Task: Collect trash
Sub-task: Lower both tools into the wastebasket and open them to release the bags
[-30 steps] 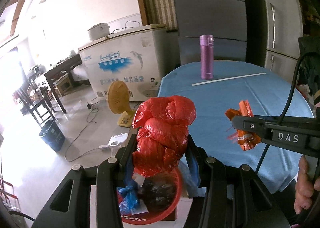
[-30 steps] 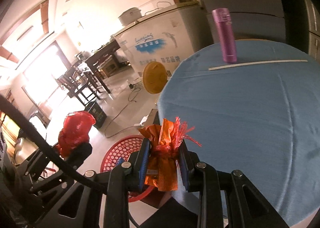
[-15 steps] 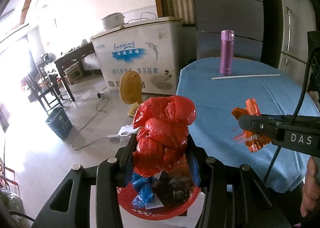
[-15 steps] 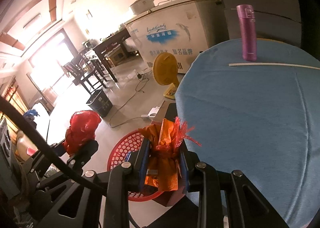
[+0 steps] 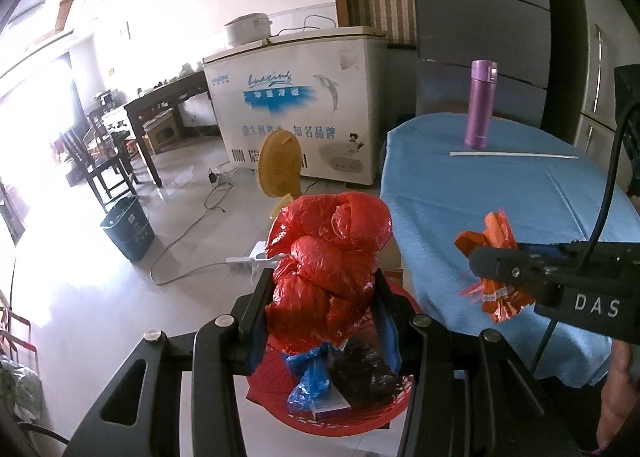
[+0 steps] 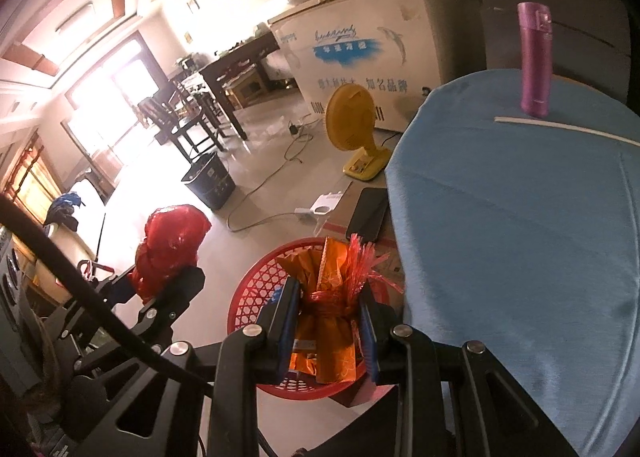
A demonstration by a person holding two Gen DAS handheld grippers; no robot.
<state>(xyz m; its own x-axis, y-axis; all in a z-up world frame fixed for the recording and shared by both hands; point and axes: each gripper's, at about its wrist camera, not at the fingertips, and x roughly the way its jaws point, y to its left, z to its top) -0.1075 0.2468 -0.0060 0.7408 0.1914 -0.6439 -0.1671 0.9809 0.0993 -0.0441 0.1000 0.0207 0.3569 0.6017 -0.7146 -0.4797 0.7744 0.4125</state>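
My left gripper (image 5: 320,297) is shut on a crumpled red plastic bag (image 5: 328,257) and holds it above a red mesh basket (image 5: 352,413) on the floor. The basket holds a blue bag and dark wrappers. My right gripper (image 6: 328,309) is shut on an orange wrapper tied with red string (image 6: 328,321), above the same basket (image 6: 260,289), beside the table edge. The right gripper with the wrapper (image 5: 496,269) shows in the left wrist view, and the red bag (image 6: 172,241) shows in the right wrist view.
A table with a blue cloth (image 5: 500,197) stands to the right, with a purple flask (image 5: 480,105) and a white stick (image 5: 512,154) on it. A yellow fan (image 5: 280,169), a chest freezer (image 5: 296,105), a dark bin (image 5: 128,233) and cables lie on the floor.
Both grippers have moved left off the table, still holding their trash. More of the basket shows below each gripper.
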